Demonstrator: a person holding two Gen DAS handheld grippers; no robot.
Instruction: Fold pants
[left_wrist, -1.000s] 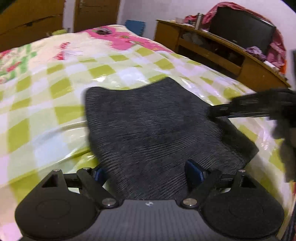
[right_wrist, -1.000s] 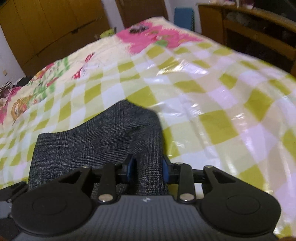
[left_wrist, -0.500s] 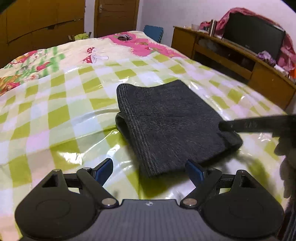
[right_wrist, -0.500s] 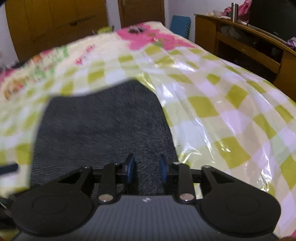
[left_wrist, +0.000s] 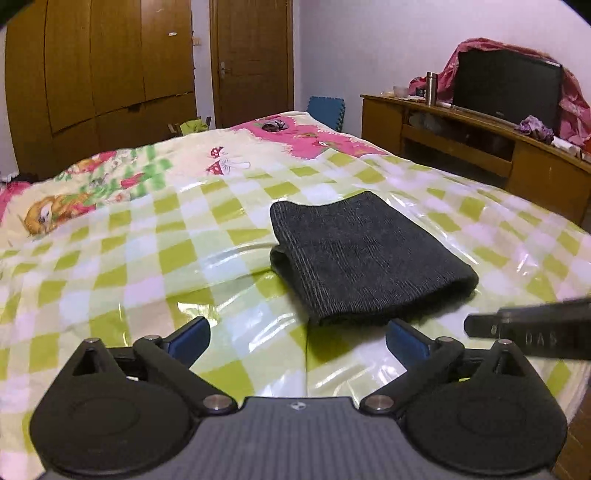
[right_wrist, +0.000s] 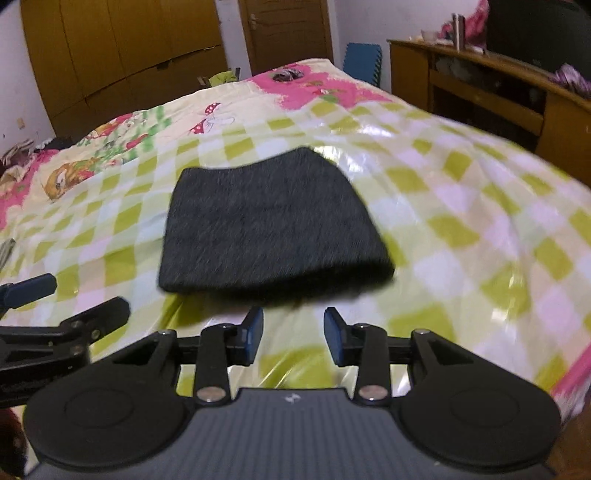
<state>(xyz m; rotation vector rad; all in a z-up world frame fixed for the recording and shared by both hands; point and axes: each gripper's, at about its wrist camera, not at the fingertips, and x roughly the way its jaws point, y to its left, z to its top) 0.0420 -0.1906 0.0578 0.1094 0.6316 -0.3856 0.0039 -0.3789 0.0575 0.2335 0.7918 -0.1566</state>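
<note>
Lying folded into one thick dark grey bundle, a single pair of pants (left_wrist: 364, 258) rests on the shiny green-and-white checked sheet (left_wrist: 147, 258) of a bed, seen first from the left wrist. The left gripper (left_wrist: 297, 338) hangs just short of the bundle's near edge, its two blue pads (left_wrist: 190, 338) spread as wide as they go after a last bit of opening, with only sheet between them and nothing touched. One black finger of the other tool pokes in from the right edge, near the pants but apart from them. Behind the bed stand one wooden wardrobe (left_wrist: 99, 74), one closed door (left_wrist: 251, 62) and one long low cabinet (left_wrist: 480, 136) bearing one dark television (left_wrist: 508, 88) and one metal flask (left_wrist: 430, 86).

From the right wrist, slightly blurred, the same single bundle of pants (right_wrist: 266, 225) lies flat in the middle of the checked sheet (right_wrist: 461, 206), its rounded fold facing the camera. The right gripper (right_wrist: 293, 336) sits just in front of that fold, clear of the cloth; its two blue pads (right_wrist: 255, 334) stand a modest gap apart, having just parted a little more, and grip nothing. The left tool's fingers show at the left edge, beside the pants without touching them.
</note>
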